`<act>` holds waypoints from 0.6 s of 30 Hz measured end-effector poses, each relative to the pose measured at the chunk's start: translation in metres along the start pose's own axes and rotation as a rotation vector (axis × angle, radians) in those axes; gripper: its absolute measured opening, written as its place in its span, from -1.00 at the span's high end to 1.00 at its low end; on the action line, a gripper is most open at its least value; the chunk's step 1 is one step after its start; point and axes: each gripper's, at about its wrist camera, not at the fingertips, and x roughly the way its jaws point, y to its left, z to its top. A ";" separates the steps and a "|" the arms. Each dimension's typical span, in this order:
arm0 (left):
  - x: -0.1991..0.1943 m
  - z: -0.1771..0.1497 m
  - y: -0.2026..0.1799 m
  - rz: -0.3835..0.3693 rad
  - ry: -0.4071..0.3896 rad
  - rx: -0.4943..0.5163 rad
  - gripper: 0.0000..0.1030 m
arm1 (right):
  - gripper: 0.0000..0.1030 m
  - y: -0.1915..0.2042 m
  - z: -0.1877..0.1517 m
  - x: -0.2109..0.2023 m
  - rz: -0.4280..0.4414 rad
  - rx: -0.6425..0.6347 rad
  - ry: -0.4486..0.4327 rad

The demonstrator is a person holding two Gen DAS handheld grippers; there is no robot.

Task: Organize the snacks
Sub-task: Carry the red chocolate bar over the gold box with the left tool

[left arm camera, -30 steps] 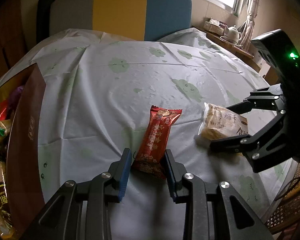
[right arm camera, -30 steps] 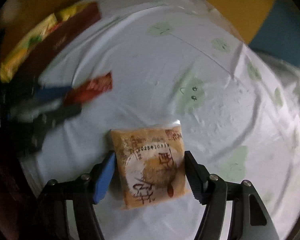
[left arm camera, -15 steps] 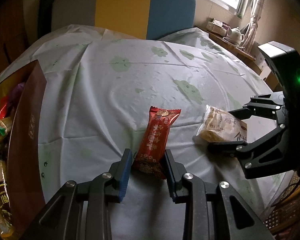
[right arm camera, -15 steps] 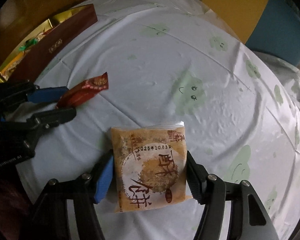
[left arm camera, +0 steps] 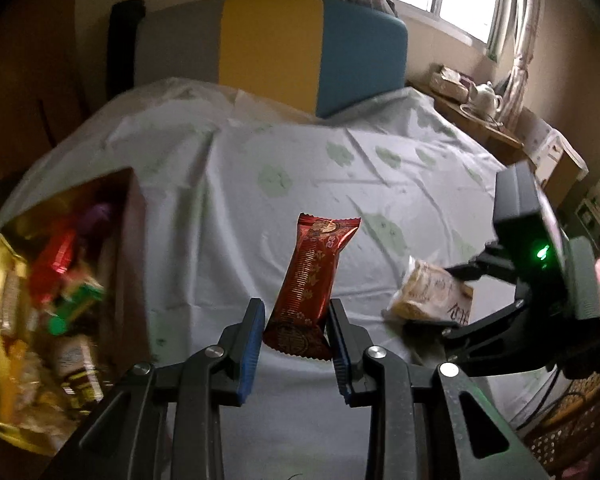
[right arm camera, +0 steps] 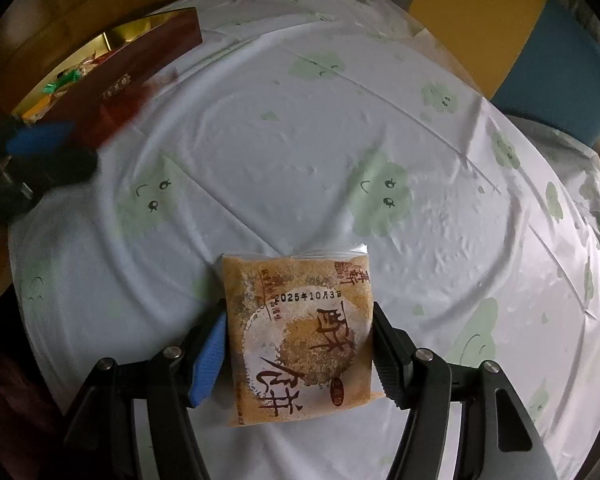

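Observation:
My left gripper (left arm camera: pixel 296 336) is shut on a long red snack packet (left arm camera: pixel 310 286) and holds it lifted above the table. The brown and gold snack box (left arm camera: pixel 136 264), full of several wrapped snacks, lies to its left. My right gripper (right arm camera: pixel 298 354) is shut on a flat tan pastry packet (right arm camera: pixel 300 332) with brown characters, held just above the cloth. In the left wrist view the right gripper (left arm camera: pixel 432 300) and pastry packet (left arm camera: pixel 432 292) are at the right. In the right wrist view the left gripper's blue pad (right arm camera: pixel 40 142) shows blurred at the far left, by the box (right arm camera: pixel 140 60).
The round table wears a white cloth with green cloud prints (right arm camera: pixel 300 140). A grey, yellow and blue chair back (left arm camera: pixel 272 44) stands behind it. A side table with a teapot (left arm camera: pixel 486 96) is at the far right by the window.
My left gripper has lifted the red packet off the cloth and swung left toward the box. My right gripper has closed onto the pastry packet and raised it slightly.

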 end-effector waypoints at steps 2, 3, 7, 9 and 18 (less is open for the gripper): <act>-0.009 0.002 0.003 0.007 -0.017 -0.010 0.38 | -0.27 0.000 -0.001 -0.003 0.006 0.004 -0.003; -0.013 0.002 0.006 0.015 -0.025 -0.015 0.38 | -0.27 0.000 -0.001 -0.004 0.004 0.006 -0.002; -0.026 0.000 0.018 0.042 -0.038 -0.036 0.38 | -0.27 -0.002 -0.004 -0.006 0.016 0.029 -0.007; -0.031 -0.002 0.026 0.060 -0.045 -0.046 0.38 | -0.27 -0.001 -0.005 -0.006 0.012 0.026 -0.015; -0.049 -0.010 0.062 0.136 -0.073 -0.106 0.38 | -0.21 0.009 -0.010 -0.011 -0.018 -0.025 -0.032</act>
